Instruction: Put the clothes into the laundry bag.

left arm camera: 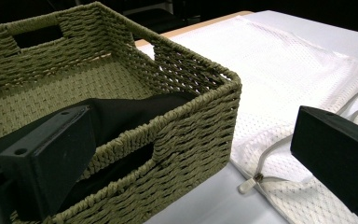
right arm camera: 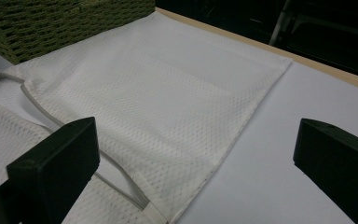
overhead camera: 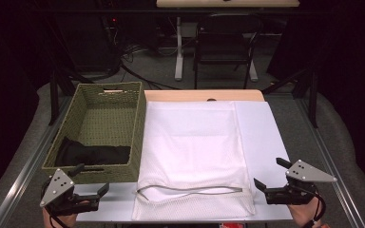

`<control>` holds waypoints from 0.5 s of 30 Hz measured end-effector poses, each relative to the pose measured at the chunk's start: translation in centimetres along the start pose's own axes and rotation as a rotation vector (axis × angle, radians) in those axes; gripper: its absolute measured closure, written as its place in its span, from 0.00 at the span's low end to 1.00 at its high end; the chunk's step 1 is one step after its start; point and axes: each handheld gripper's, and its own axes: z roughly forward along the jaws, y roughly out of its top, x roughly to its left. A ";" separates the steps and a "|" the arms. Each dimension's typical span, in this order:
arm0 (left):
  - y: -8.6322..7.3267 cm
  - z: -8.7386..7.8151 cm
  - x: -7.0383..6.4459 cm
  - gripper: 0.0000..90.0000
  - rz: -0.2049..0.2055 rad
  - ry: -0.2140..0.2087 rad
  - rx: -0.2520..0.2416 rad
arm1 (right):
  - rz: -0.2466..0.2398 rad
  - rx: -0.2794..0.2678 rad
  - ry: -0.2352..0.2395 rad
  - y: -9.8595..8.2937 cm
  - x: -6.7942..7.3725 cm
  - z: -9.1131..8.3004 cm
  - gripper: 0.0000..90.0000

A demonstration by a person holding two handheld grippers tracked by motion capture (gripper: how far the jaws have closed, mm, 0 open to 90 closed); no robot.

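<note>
Mesh bag [overhead camera: 192, 147] flat mid-table, zipper [overhead camera: 190, 191] along near edge, basket [overhead camera: 100, 133] touching its left side, black cloth [overhead camera: 92, 154] inside. Left gripper [overhead camera: 95, 185] and right gripper [overhead camera: 270, 175] both spread wide, empty. Best pinch bag mouth by zipper, lift top layer only.

A: What stands beyond the worktable [overhead camera: 261, 137]?
B: A black chair [overhead camera: 223, 45] on the grey floor [overhead camera: 157, 71], tucked under a second desk with a pale wooden top [overhead camera: 228, 3] and a white leg [overhead camera: 178, 52].
A: Anything on the floor?
B: Dark cables [overhead camera: 133, 59], left of that leg. A small red light [overhead camera: 114, 20] glows above them.
A: And alongside the worktable?
B: 2 metal rails, 1 at the left [overhead camera: 19, 180], 1 at the right [overhead camera: 330, 159].
</note>
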 end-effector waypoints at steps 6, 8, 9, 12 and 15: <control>0.0 0.0 0.0 0.00 0.000 0.003 0.001 | -0.014 0.031 0.030 0.3 0.6 1.0 0.00; 0.0 0.0 -0.1 0.00 0.001 0.003 0.001 | -0.023 0.038 0.037 0.4 0.8 1.2 0.00; 0.0 0.0 -0.1 0.00 0.006 0.006 -0.001 | -0.027 0.043 0.044 0.5 1.0 1.5 0.00; 0.0 0.0 -0.1 0.00 0.005 0.013 -0.003 | -0.044 0.054 0.062 0.7 1.3 2.0 0.00; 0.0 0.0 -0.1 0.00 0.002 0.018 -0.001 | -0.049 0.069 0.080 0.9 1.6 2.7 0.00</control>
